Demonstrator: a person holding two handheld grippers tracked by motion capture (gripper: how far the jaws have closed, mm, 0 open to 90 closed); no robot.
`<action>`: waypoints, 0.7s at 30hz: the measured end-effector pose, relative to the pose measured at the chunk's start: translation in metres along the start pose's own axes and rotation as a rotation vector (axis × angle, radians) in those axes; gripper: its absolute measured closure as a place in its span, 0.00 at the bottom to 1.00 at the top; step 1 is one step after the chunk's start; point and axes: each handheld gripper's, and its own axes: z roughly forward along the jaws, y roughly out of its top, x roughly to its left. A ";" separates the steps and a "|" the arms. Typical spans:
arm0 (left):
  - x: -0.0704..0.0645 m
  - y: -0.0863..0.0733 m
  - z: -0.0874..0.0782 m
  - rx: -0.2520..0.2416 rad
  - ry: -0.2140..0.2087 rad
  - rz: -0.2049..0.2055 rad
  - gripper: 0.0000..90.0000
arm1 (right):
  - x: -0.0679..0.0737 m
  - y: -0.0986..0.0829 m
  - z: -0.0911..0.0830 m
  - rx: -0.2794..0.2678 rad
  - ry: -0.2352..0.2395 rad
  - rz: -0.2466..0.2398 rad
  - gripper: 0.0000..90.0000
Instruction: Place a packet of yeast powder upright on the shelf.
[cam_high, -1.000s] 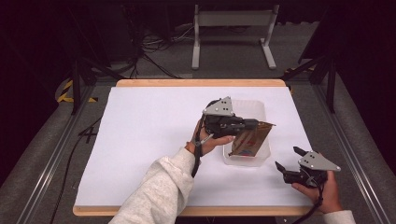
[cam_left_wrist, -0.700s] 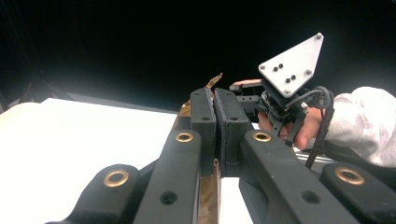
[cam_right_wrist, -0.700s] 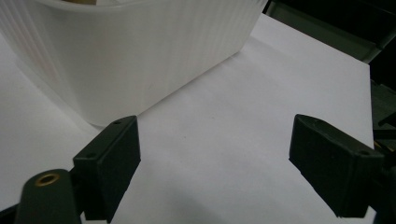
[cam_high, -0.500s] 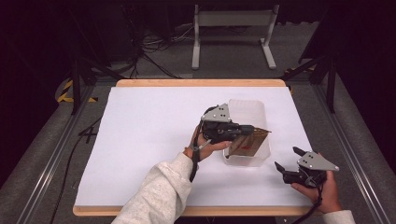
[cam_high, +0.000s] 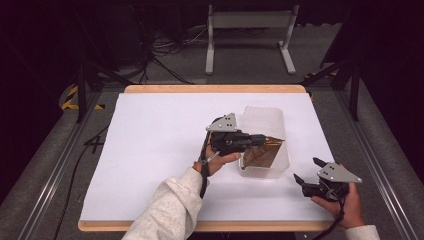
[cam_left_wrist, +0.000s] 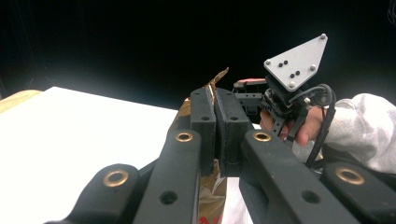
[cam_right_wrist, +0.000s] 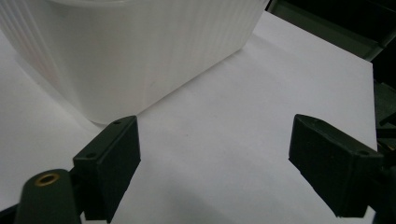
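Nearest the person's edge of the table (cam_high: 150, 150), to the right of the clear plastic tub (cam_high: 265, 125) and on the near side of it, the right hand (cam_high: 345, 202) rests low by the table's corner and holds the right gripper (cam_high: 306, 172) pointing back toward the tub; its jaws stand wide apart with nothing between them. The right gripper view adds what the high view cannot: the tub's ribbed white wall (cam_right_wrist: 140, 51) rises just beyond the spread jaws, bare white table below. Farther in, the left forearm in a pale sleeve (cam_high: 170, 210) reaches diagonally to the tub's left side, and the left gripper (cam_high: 260, 141) lies level over the rim, clamped on a brown and gold packet (cam_high: 262, 155) that hangs tilted inside the tub. The left gripper view shows the jaws pressed together on the packet's crinkled top edge (cam_left_wrist: 215, 79), with the right gripper (cam_left_wrist: 287, 100) beyond.
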 end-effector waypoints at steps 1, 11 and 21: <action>0.001 -0.001 0.000 -0.005 -0.009 -0.008 0.97 | 0.000 0.000 0.000 0.001 -0.001 0.000 0.19; 0.000 -0.003 0.000 -0.020 0.003 -0.034 0.97 | 0.001 0.000 0.000 0.004 0.000 -0.002 0.19; -0.004 -0.002 0.003 -0.018 0.004 -0.025 0.96 | 0.001 0.000 0.000 0.003 -0.001 -0.004 0.19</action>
